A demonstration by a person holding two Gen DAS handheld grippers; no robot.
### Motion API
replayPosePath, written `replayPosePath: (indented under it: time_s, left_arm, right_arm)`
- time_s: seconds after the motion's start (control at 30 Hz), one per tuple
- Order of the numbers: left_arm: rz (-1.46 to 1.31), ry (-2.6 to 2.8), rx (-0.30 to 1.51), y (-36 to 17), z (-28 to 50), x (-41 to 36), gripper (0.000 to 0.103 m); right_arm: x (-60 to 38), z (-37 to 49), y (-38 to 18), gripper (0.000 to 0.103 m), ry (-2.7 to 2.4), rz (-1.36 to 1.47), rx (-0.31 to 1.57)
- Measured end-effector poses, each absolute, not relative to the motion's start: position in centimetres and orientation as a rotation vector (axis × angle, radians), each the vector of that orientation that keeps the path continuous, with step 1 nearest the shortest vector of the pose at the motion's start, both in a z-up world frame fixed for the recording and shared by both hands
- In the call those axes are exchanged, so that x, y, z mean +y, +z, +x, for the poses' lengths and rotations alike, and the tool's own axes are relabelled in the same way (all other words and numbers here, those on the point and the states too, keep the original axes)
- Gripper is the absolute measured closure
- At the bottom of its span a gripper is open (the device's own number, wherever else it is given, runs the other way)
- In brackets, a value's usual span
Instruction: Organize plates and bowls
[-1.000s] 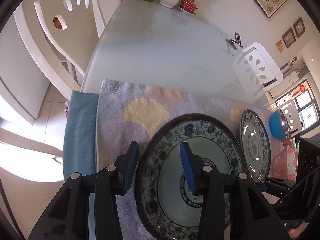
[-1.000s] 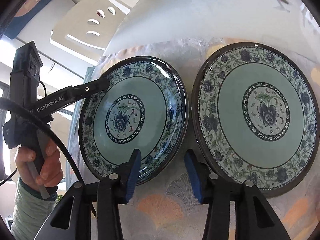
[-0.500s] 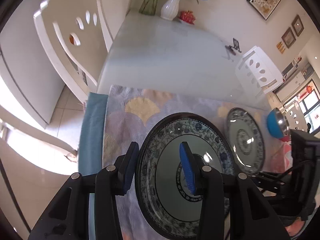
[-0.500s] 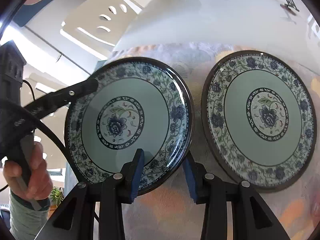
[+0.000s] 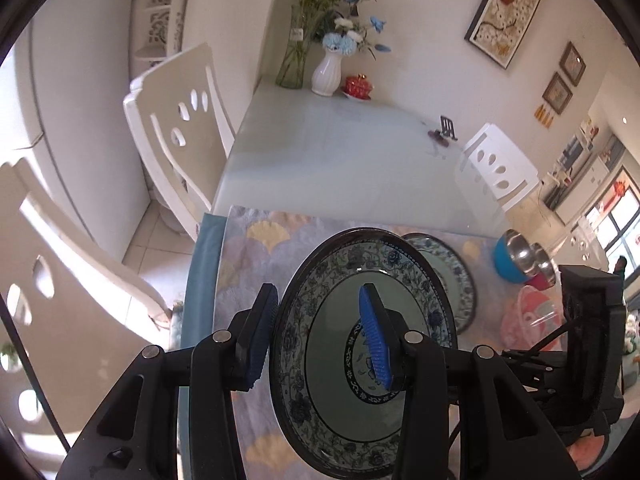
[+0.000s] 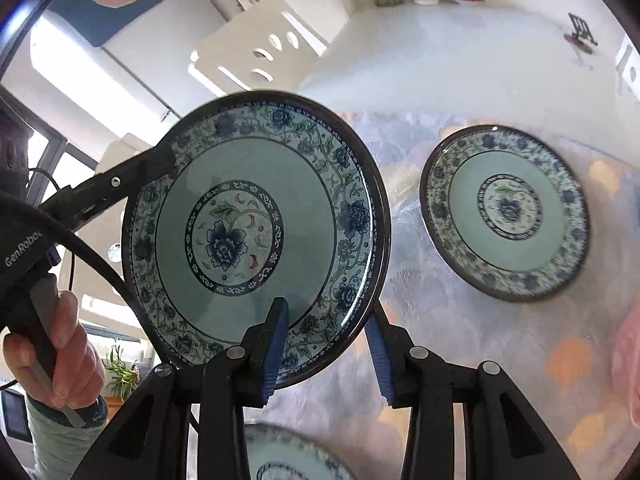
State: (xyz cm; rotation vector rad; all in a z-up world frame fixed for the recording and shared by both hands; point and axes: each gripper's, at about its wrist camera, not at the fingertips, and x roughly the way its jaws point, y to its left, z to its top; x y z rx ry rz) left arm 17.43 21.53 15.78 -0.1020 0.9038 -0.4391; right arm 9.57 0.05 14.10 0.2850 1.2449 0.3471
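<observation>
A green plate with a blue floral rim [image 6: 256,240] is held up off the patterned cloth by both grippers. My left gripper [image 5: 316,336] is shut on its left rim, and the plate [image 5: 360,392] shows there between the blue pads. My right gripper [image 6: 326,354] is shut on its near rim. A second matching plate [image 6: 506,214] lies flat on the cloth to the right, and it shows in the left wrist view [image 5: 452,276] too. A third plate's edge [image 6: 288,460] shows under the right gripper.
A blue-and-steel bowl [image 5: 516,254] stands on the cloth [image 5: 256,252] at the right. White chairs [image 5: 180,128] flank the glass table [image 5: 340,160]. A white vase [image 5: 328,72], a red lidded dish [image 5: 358,86] and a small black stand [image 5: 446,128] sit at the far end.
The held plate has been lifted off the cloth and raised. Both grippers rose with it, and the second plate now looks smaller and farther below.
</observation>
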Motion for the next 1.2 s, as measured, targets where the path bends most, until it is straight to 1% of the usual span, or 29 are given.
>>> replayPosePath:
  time_s: [0.27, 0.53, 0.83, 1.0, 1.2]
  left_arm:
    - [-0.148, -0.411, 0.897, 16.8, 10.5, 21.5, 0.064]
    - [-0.215, -0.362, 0.975, 14.4, 3.6, 21.9, 0.064]
    - [-0.253, -0.301, 1.053, 10.6, -3.0, 22.0, 0.064]
    - [-0.271, -0.275, 1.1, 7.6, -4.6, 22.2, 0.064]
    - [-0.27, -0.254, 1.128, 5.5, -5.2, 22.4, 0.064]
  right_arm:
    - [-1.5, 3.7, 17.6, 0.065, 0.285, 0.207, 1.204]
    - [-1.9, -3.5, 17.9, 0.065, 0.323, 0.139, 1.248]
    - [-1.6, -9.6, 15.4, 0.065, 0.348, 0.109, 1.317]
    - [-1.1, -11.1, 13.6, 0.065, 0.346, 0.056, 1.334]
    - [-0.4, -11.1, 11.6, 0.065, 0.325, 0.009, 1.363]
